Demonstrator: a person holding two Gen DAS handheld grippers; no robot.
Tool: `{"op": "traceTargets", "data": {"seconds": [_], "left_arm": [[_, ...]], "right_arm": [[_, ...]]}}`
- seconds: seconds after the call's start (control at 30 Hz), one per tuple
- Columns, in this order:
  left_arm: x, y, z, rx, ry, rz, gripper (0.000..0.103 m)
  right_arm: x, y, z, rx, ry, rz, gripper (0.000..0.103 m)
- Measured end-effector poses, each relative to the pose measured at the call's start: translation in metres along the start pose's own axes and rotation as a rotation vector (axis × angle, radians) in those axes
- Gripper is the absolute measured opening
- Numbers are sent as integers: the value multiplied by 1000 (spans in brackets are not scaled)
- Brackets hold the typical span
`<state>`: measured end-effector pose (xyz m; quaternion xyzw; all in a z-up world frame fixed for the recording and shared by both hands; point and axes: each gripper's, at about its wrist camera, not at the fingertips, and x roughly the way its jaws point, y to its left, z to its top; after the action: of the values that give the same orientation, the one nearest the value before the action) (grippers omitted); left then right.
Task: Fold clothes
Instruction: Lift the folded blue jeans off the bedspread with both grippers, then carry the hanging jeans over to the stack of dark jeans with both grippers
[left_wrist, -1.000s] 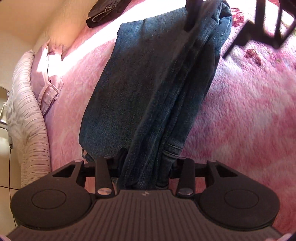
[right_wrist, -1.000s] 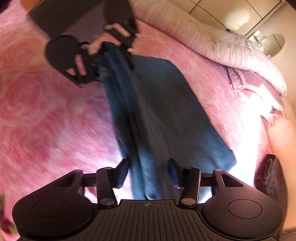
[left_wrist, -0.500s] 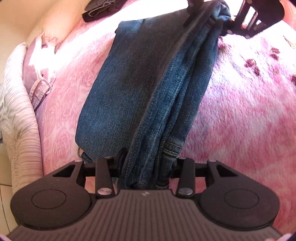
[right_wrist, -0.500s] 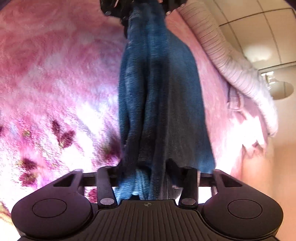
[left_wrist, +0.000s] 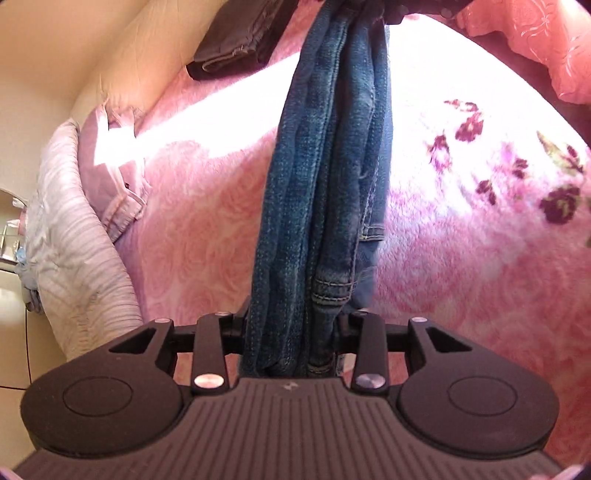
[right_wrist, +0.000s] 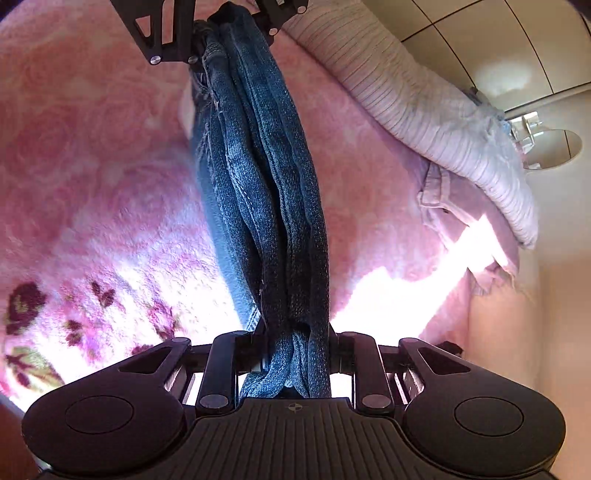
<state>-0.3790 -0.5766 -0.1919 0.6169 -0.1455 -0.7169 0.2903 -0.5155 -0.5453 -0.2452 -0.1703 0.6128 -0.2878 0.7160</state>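
**Jeans stretched in the air between two tools**

Nearest in the left wrist view, the left tool (left_wrist: 291, 332) is clamped on one end of the blue jeans (left_wrist: 325, 166), a hem with double stitching bunched between its fingers. In the right wrist view the right tool (right_wrist: 291, 354) is likewise pinched tight on the other end of the jeans (right_wrist: 266, 184). The denim runs as a narrow, gathered band from one tool to the other, above the pink floral blanket (left_wrist: 461, 240) of the bed. Holding both ends taut this way probably keeps the layers aligned so the garment can be laid down or doubled over; which of these comes next the pictures do not settle.

Farther off, each view shows the opposite tool gripping the far end. The left view alone shows a dark folded garment (left_wrist: 236, 40) at the far edge of the bed. Both views show a lilac shirt (right_wrist: 443, 195) beside the striped pillow (right_wrist: 424, 96); only the right adds a round mirror (right_wrist: 554, 147).
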Motion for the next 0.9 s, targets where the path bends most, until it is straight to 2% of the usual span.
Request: {"op": "traceTargets", "data": {"seconds": [0.17, 0.37, 0.6, 0.9], "left_arm": [[-46, -6, 10, 23, -31, 3, 34], [-80, -20, 19, 42, -48, -11, 34], [-101, -27, 16, 61, -54, -14, 34], [-115, -33, 12, 80, -72, -7, 34]], "right_arm": [[-58, -6, 5, 17, 26, -3, 22], [-106, 10, -6, 52, 60, -13, 22], [-137, 22, -7, 77, 67, -23, 22], [-157, 33, -3, 83, 79, -29, 22]]}}
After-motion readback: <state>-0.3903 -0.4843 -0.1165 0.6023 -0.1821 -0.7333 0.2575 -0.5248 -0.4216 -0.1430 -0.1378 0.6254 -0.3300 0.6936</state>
